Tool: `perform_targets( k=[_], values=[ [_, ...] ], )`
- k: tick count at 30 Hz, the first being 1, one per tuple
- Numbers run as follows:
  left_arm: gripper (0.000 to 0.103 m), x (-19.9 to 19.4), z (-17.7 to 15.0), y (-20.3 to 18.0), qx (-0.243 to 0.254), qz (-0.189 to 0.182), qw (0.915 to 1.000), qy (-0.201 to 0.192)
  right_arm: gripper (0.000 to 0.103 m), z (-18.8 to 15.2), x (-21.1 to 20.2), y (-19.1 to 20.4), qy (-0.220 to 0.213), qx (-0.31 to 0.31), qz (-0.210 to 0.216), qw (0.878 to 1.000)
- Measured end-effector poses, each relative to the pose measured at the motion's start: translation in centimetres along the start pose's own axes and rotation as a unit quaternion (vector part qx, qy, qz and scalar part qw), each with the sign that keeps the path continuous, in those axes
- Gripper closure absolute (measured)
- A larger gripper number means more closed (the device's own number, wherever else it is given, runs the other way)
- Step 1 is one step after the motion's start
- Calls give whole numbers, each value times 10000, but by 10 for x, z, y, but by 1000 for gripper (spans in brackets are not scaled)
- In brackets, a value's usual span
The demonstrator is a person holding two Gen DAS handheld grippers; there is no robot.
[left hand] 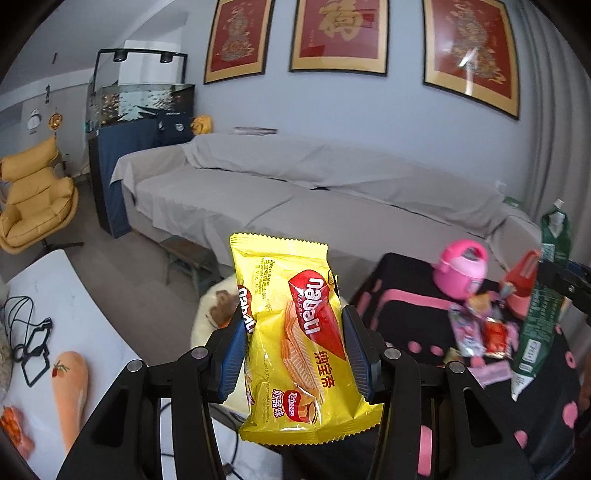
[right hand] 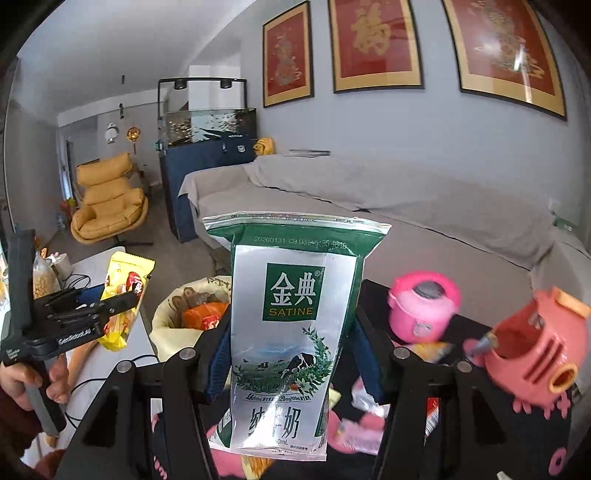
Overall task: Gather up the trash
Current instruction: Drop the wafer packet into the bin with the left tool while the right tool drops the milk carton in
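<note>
The left gripper [left hand: 295, 347] pinches a yellow wafer packet [left hand: 295, 343] mid-body and the right gripper [right hand: 288, 354] clamps a milk pouch [right hand: 291, 325] by its sides above the bag-lined bin [right hand: 166, 325]; both look light, crinkly and slippery, best squeezed across the middle.

A black cloth with pink dots [left hand: 413, 325] covers a low table, holding a pink toy cooker [left hand: 463, 267], a coral toy [right hand: 535, 347] and scattered snack wrappers [left hand: 484, 332]. A white table [left hand: 92, 325] alongside carries black cables [left hand: 22, 325].

Three framed pictures [left hand: 340, 35], one sofa [left hand: 295, 192], one yellow armchair [left hand: 33, 192] — two pink toys [right hand: 424, 310].
</note>
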State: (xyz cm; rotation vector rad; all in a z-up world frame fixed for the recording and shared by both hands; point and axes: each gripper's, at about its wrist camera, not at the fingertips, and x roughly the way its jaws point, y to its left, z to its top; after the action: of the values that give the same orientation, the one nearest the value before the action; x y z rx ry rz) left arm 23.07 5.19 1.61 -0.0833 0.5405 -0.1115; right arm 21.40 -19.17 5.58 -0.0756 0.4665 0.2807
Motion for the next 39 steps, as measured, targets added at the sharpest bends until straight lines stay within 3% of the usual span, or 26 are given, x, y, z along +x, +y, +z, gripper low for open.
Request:
perform_targets(
  k=[10,15,21,25,33,37,39],
  values=[
    [53,100,11,35,-527,-85,9973,508,49,-7,59,-9,435,176,55,9989],
    [29,134,6,42,-725,-298,9950,622,49,-13,76,-9,627,177,17,9979],
    [25,134,1,63,-1032,-264,9925,595,49,-14,97,-7,779,228,76,9967],
    [22,119,-2,91,-1336,-24,9901,423,49,-5,113,7,723,274,251,9967],
    [18,97,-17,129,-1112,954,9887,332,49,38,164,75,252,214,789,9963],
    [17,96,-30,143,-1209,938,9870,492,49,55,191,109,-250,178,818,9962],
    [16,95,-35,147,-1281,904,9861,546,49,55,213,126,-148,-15,797,9967]
  ],
)
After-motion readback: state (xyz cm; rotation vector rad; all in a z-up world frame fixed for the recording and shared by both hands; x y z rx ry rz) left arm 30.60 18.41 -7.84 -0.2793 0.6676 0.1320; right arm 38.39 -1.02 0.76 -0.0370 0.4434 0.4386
